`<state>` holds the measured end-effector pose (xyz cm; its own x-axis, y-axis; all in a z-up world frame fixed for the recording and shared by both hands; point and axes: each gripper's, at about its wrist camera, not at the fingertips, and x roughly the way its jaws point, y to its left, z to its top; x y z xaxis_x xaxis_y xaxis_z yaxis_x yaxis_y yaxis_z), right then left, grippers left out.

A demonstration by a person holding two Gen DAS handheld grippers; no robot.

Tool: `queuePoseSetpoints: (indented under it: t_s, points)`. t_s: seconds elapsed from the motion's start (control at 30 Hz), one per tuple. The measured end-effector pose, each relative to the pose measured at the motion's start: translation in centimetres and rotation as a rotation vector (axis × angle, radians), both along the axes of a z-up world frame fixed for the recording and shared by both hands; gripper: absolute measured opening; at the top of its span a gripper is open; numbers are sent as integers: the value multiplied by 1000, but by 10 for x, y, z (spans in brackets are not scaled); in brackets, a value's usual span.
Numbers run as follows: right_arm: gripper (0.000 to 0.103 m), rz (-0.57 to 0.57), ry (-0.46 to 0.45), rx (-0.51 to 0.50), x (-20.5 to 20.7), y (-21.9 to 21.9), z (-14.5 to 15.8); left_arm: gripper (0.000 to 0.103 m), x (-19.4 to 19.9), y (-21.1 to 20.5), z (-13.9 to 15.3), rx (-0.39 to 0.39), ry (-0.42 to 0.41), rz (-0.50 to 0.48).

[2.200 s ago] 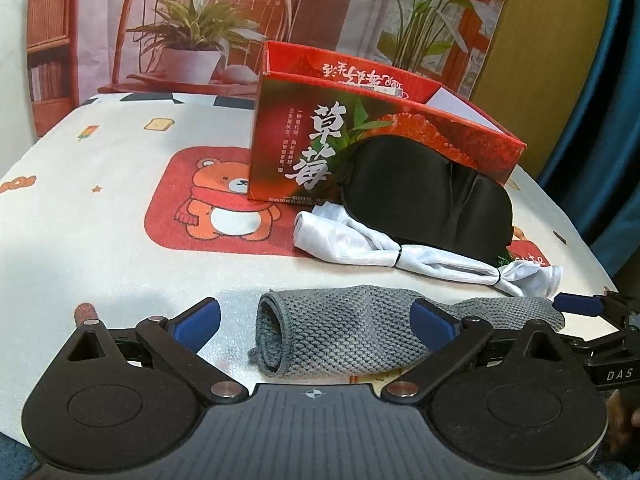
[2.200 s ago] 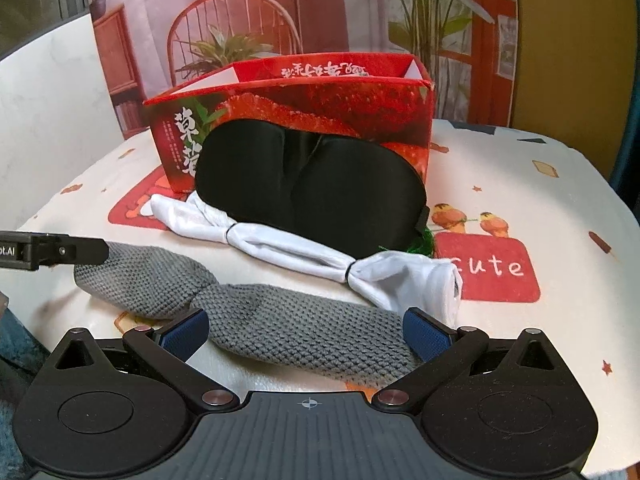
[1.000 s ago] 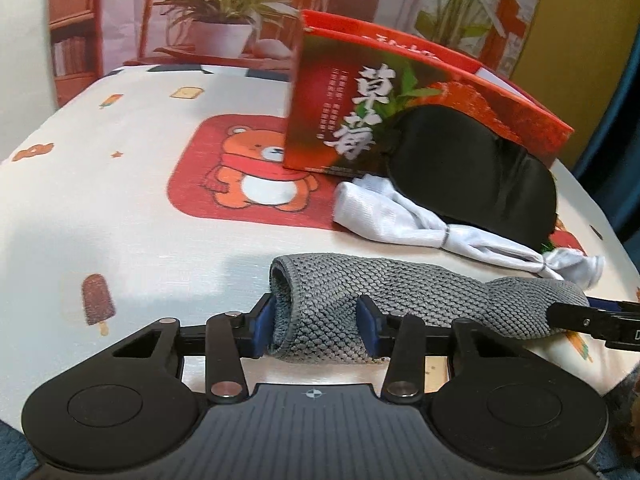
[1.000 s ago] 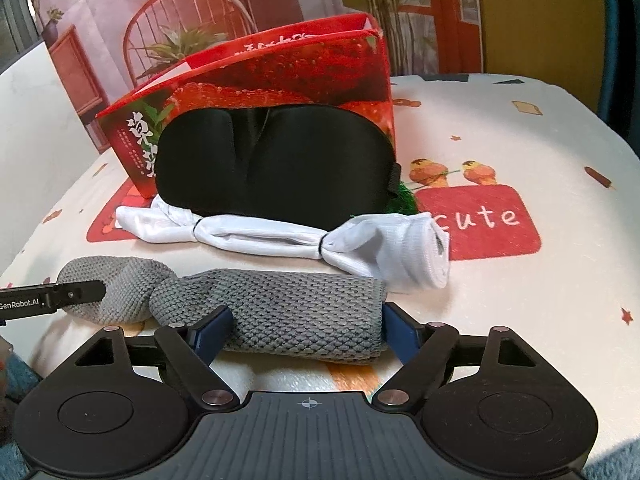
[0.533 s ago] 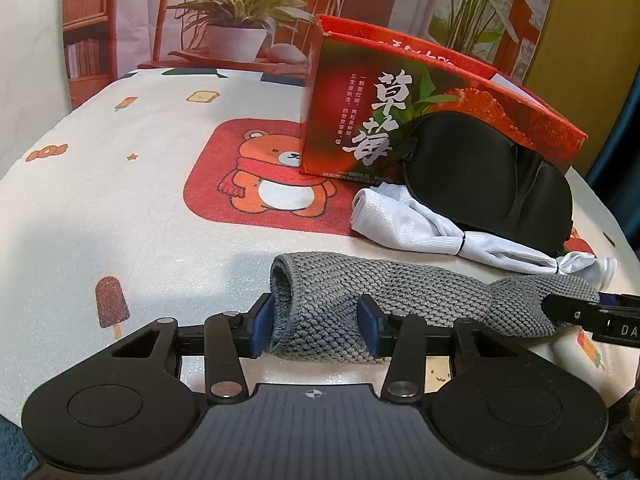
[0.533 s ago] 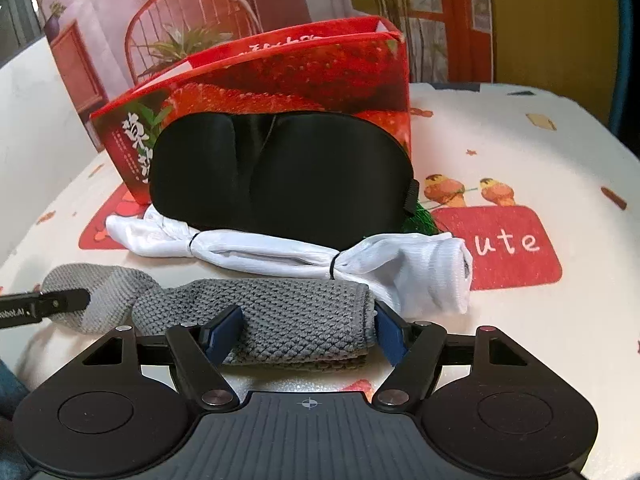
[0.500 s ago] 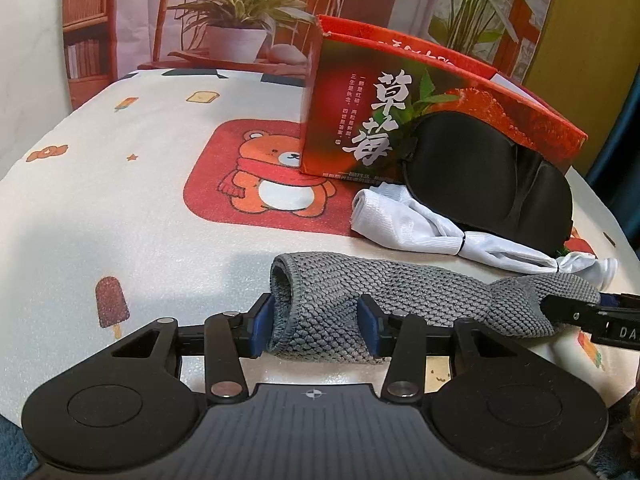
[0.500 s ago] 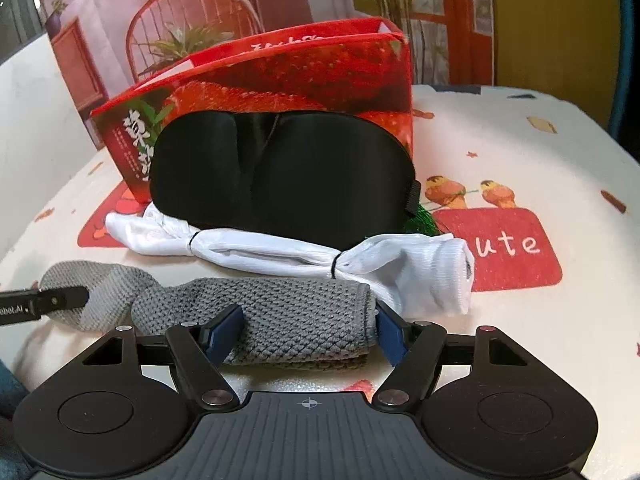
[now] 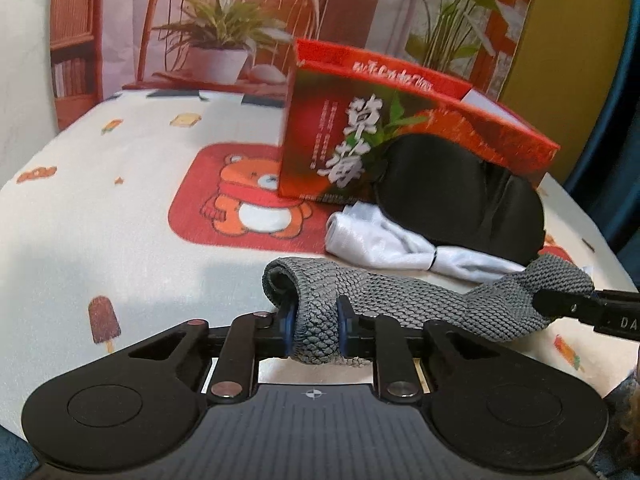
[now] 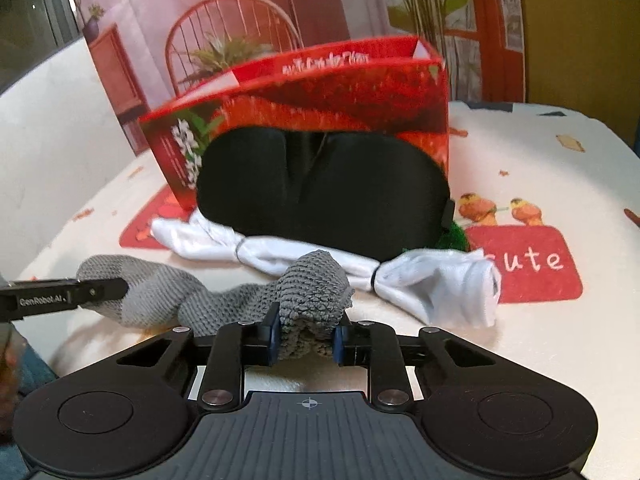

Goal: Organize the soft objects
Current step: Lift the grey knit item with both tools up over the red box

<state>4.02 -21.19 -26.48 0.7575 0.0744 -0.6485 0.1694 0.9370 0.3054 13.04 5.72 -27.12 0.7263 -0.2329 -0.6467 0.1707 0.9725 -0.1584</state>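
bear print [image 9: 256, 208] left view, "cute" patch [image 10: 524, 262] right

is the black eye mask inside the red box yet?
No. The black eye mask is propped outside against the front wall of the red box, above the tied white cloth.

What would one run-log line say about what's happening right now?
left gripper: just closed on grey knit cloth | right gripper: just closed on its other end | cloth: on table, before red box
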Motion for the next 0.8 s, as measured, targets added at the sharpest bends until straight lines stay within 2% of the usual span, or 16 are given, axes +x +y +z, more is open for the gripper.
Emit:
queuePoseSetpoints:
  t_s: [0.4,0.8]
  points:
    - [22,45,-159,-32,-1,-3,56,20,-5,1,53,-16,-161,-7]
    - [22,49,-264,-102,30,-21,104,19,25,-21,112,-1,-287,-36]
